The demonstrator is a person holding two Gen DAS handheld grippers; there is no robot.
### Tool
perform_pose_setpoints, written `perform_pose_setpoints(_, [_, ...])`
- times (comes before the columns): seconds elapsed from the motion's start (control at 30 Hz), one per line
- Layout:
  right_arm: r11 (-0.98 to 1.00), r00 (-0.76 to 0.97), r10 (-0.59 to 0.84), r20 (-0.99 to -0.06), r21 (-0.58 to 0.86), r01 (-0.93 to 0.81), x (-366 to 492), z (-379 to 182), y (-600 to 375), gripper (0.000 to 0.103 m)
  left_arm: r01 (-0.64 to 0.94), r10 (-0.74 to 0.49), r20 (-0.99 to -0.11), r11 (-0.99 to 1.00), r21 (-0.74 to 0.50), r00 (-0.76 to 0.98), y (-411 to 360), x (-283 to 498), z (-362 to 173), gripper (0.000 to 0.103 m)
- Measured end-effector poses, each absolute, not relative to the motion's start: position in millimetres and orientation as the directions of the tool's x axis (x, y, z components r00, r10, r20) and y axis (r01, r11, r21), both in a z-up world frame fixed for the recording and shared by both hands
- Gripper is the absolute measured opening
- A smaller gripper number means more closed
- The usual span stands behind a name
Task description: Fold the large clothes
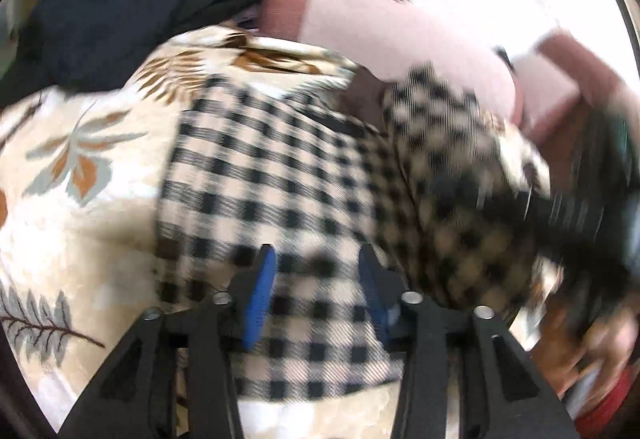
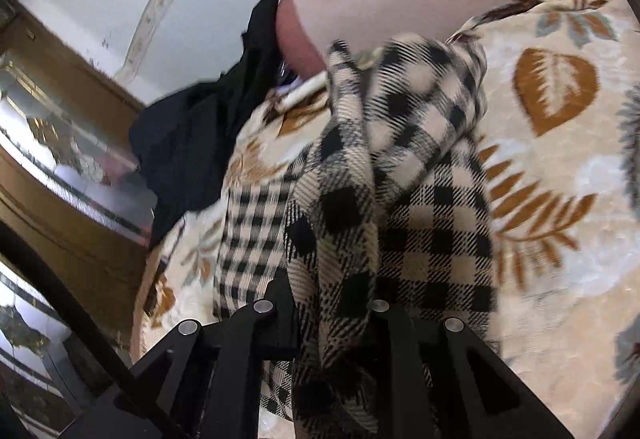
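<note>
Blue pads of the left gripper stand apart over the checked garment, with cloth showing between them; they look open rather than clamped, though the blur makes contact hard to judge. Nearest in the right wrist view, the right gripper is closed on a bunched edge of the same garment, which rises in a twisted fold from between its fingers.

Further out, the garment's lower layer lies spread on a leaf-print blanket, which covers the surface to the left and right of it. In the left view the lifted part hangs at the right, carried by the right gripper.

Beyond the garment, a dark cloth lies heaped at the far left, beside a pink cushion.

By my judgement the fold is under way: one part is raised over the flat layer, nothing is laid down or squared, and smoothing remains.
</note>
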State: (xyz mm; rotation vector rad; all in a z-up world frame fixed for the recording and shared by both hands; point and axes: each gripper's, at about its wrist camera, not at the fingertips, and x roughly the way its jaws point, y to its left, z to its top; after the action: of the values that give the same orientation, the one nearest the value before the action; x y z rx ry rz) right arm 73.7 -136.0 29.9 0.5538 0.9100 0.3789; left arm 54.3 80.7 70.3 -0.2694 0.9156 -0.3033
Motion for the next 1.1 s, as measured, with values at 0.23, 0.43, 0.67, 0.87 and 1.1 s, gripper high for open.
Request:
perform_pose_setpoints(0.23, [0.73, 0.518, 0.61, -0.6, 0.679, -0.073, 77, 2, -143, 0.028, 0.194, -0.493, -0.652, 0.857, -0.477, 0.576, 90, 63, 77, 0.065])
perform_pose_setpoints(0.43, [0.835, 0.496, 0.514, -0.7, 0.541, -0.102, 96, 33, -145, 0.061, 0.307, -0.554, -0.62, 0.829, -0.467, 0.555, 52, 36, 81, 0.068])
perform_pose_setpoints(0.67, [0.882, 0.394, 0.461, -0.795, 0.459, -0.107, 132, 52, -143, 0.068, 0.407, -0.574, -0.591, 0.819, -0.406, 0.566, 21, 16, 86, 0.076])
perform_pose_setpoints(0.87, [0.932, 0.244, 0.361, -0.9, 0.341, -0.122, 164, 39, -115, 0.076, 0.461, -0.54, -0.613, 0.835, -0.3, 0.577, -6, 4, 82, 0.077])
perform_pose_setpoints(1.1, [0.962, 0.163, 0.202, -0.966, 0.165, -0.217, 182, 28, -76, 0.08, 0.467, -0.42, -0.656, 0.877, -0.115, 0.627, -35, -1, 68, 0.078])
